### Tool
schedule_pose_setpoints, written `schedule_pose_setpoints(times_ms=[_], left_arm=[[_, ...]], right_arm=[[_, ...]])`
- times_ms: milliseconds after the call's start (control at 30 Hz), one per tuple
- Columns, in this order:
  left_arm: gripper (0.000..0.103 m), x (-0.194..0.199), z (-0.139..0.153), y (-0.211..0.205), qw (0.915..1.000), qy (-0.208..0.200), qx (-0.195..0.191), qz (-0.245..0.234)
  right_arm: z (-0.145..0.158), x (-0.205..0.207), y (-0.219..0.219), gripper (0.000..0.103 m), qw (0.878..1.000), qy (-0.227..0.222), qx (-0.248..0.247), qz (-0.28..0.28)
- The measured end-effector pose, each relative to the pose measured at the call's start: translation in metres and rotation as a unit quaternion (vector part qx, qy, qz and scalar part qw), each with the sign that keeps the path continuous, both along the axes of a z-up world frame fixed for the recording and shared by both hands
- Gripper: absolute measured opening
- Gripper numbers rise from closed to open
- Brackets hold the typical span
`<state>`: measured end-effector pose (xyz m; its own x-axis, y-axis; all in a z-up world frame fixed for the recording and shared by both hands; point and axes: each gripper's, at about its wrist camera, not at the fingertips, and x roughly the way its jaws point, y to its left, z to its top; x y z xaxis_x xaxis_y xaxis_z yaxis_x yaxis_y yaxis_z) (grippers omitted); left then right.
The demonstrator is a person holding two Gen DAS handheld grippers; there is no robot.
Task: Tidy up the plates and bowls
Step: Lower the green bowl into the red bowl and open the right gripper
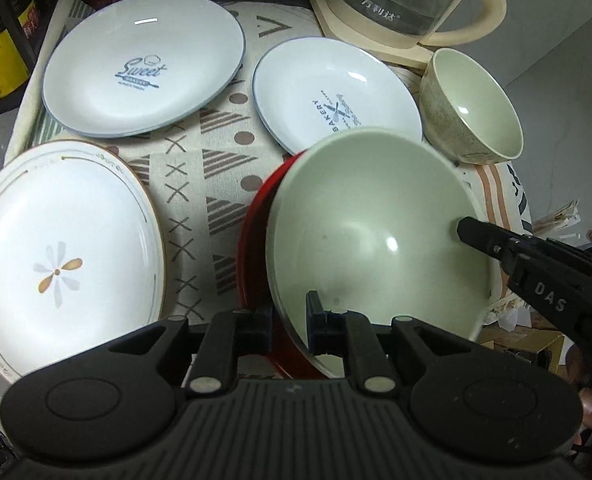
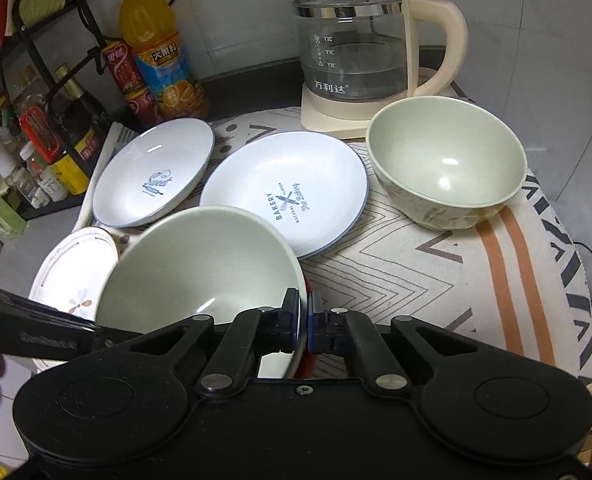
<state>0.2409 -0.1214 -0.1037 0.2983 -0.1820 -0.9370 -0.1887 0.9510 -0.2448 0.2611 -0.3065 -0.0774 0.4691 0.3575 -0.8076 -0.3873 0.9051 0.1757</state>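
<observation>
A wide bowl (image 1: 367, 232), pale green inside and red outside, hangs tilted over the patterned cloth (image 1: 216, 168). My left gripper (image 1: 288, 322) is shut on its near rim. My right gripper (image 2: 303, 312) is shut on the same bowl (image 2: 200, 264) at the opposite rim; one of its fingers (image 1: 475, 236) shows inside the bowl. A smaller speckled green bowl (image 2: 447, 160) stands upright at the right. Three plates lie flat on the cloth: a "Sweet" plate (image 1: 144, 64), a "Bakery" plate (image 1: 335, 96) and a flower plate (image 1: 64, 248).
A glass kettle (image 2: 351, 40) on a cream base stands behind the dishes. Drink bottles (image 2: 156, 48) and a black rack with jars (image 2: 36, 120) fill the back left. The cloth (image 2: 395, 272) ends at the table's right edge (image 2: 575, 280).
</observation>
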Motion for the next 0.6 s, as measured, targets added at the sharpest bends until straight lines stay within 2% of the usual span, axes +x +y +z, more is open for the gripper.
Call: schedule_pose_setpoints(times_ms=[233, 333, 433, 467, 500, 600], left_arm=[[0.017, 0.002, 0.013, 0.009, 1.0000, -0.009, -0.004, 0.003], [0.017, 0.005, 0.014, 0.011, 1.0000, 0.000, -0.006, -0.001], [0.020, 0.006, 0.019, 0.008, 0.9998, 0.001, 0.011, -0.016], [0.025, 0.007, 0.022, 0.007, 0.9995, 0.000, 0.023, -0.020], [0.028, 0.007, 0.025, 0.008, 0.9993, -0.003, 0.031, -0.022], [0.031, 0.009, 0.033, 0.009, 0.9988, -0.013, 0.037, -0.029]], right_arm=[[0.000, 0.001, -0.002, 0.005, 1.000, 0.002, 0.009, 0.010], [-0.001, 0.002, -0.003, 0.005, 1.000, 0.005, 0.014, 0.011], [-0.001, 0.001, -0.004, 0.005, 1.000, 0.004, 0.020, 0.013], [-0.001, 0.001, -0.005, 0.005, 1.000, 0.005, 0.024, 0.011], [-0.001, 0.001, -0.007, 0.006, 0.999, 0.007, 0.032, 0.009], [0.006, 0.000, -0.015, 0.008, 0.998, 0.004, 0.068, -0.003]])
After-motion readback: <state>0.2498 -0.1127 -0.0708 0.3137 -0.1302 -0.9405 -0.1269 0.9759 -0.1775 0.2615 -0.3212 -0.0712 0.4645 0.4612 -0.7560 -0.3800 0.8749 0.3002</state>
